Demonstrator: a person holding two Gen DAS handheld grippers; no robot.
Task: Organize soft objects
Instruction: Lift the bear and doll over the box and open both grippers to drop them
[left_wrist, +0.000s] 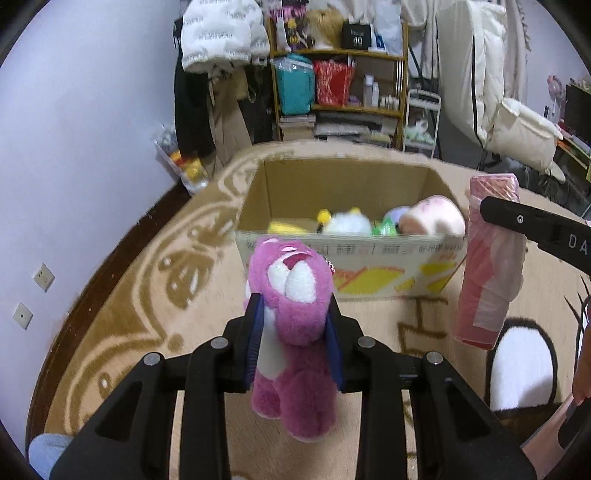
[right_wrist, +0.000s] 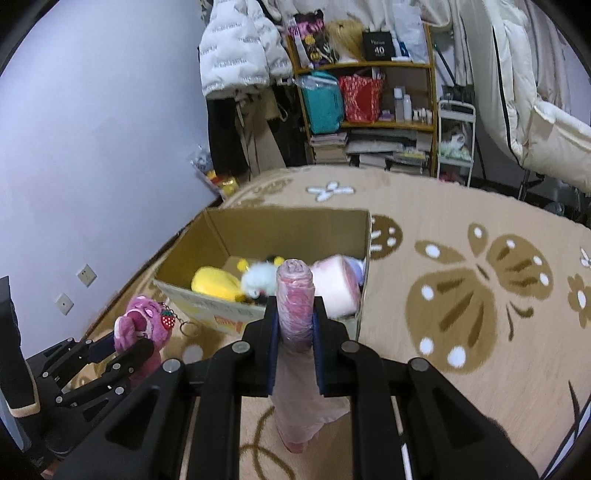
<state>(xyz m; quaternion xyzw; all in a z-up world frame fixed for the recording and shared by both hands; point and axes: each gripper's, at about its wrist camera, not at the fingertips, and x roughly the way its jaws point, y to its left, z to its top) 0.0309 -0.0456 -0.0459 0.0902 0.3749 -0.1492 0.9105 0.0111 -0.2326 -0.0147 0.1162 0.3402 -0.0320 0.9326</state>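
My left gripper (left_wrist: 295, 325) is shut on a pink plush bear (left_wrist: 291, 291) and holds it above the carpet, in front of an open cardboard box (left_wrist: 369, 258). The bear also shows in the right wrist view (right_wrist: 142, 325) with a strawberry keychain (right_wrist: 168, 319). My right gripper (right_wrist: 295, 325) is shut on a pink roll wrapped in plastic (right_wrist: 295, 299), held upright near the box's (right_wrist: 192, 295) front right corner. The roll also shows in the left wrist view (left_wrist: 487, 258). The box holds a yellow plush (right_wrist: 216, 282), a white plush (right_wrist: 258, 280) and a pale pink soft toy (right_wrist: 336, 284).
A beige carpet (right_wrist: 461, 295) with brown butterfly patterns covers the floor. A wooden shelf (right_wrist: 369, 99) with bags and books stands at the back. Jackets (right_wrist: 240, 48) hang beside it. A wall (right_wrist: 92, 147) with sockets runs on the left.
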